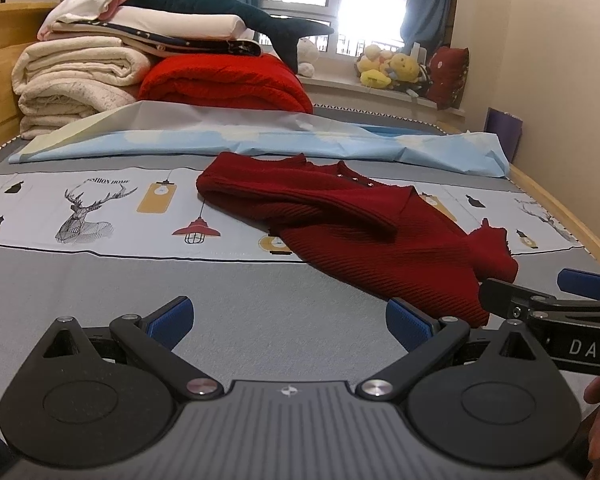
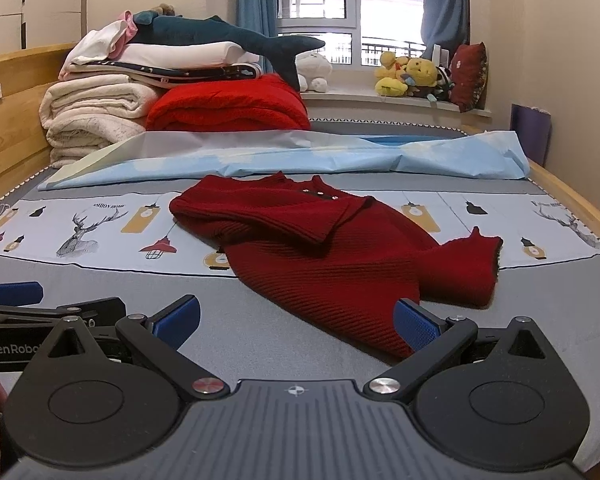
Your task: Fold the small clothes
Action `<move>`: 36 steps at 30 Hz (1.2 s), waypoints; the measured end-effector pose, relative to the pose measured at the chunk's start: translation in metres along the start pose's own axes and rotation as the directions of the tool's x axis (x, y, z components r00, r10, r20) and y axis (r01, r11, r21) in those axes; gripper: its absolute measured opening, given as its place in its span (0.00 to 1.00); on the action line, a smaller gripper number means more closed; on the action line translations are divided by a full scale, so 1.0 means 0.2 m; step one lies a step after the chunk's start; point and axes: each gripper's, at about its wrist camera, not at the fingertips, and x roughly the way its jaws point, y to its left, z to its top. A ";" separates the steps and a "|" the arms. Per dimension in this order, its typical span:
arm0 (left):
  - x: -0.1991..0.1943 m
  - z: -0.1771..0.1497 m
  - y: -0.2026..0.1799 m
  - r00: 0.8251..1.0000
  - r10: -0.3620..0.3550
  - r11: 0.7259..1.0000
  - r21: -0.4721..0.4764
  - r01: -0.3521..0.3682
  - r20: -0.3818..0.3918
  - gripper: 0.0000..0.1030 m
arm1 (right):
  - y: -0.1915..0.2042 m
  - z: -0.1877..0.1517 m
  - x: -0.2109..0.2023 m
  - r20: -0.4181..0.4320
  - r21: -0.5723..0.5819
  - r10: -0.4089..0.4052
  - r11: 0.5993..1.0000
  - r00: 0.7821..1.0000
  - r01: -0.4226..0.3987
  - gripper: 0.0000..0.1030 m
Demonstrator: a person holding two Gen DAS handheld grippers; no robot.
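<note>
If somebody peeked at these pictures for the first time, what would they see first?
Probably the dark red sweater, lying rumpled in the middle of the bed with one sleeve folded across it. Behind it, by the headboard, a bright red blanket sits beside a tall pile of folded bedding with a blue plush shark on top. Both grippers, left and right, are open near the sweater's hem.

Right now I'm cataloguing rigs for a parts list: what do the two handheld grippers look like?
Both match: the left gripper and right gripper have black linkage arms with silver pivot screws, two round black discs, a ribbed grey centre plate with a crosshair mark, and textured blue finger pads. White lettering on their sides reads "GenRobo" and "DAS", both cut off. No cables visible.
</note>
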 end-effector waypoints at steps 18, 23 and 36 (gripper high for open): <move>0.01 0.00 0.01 1.000 0.008 1.000 0.009 -0.008 -0.002 0.99 | 0.01 -0.01 0.01 -0.002 -0.004 -0.001 1.000 1.000 0.001 0.99; 0.01 -0.01 0.01 1.000 0.010 1.000 0.008 -0.010 -0.004 0.99 | 0.01 -0.01 0.01 -0.003 -0.004 -0.001 1.000 1.000 0.001 0.99; 0.01 -0.01 0.01 1.000 0.016 1.000 0.008 -0.016 -0.006 0.99 | 0.01 -0.02 0.00 0.001 -0.012 0.005 1.000 1.000 -0.005 0.99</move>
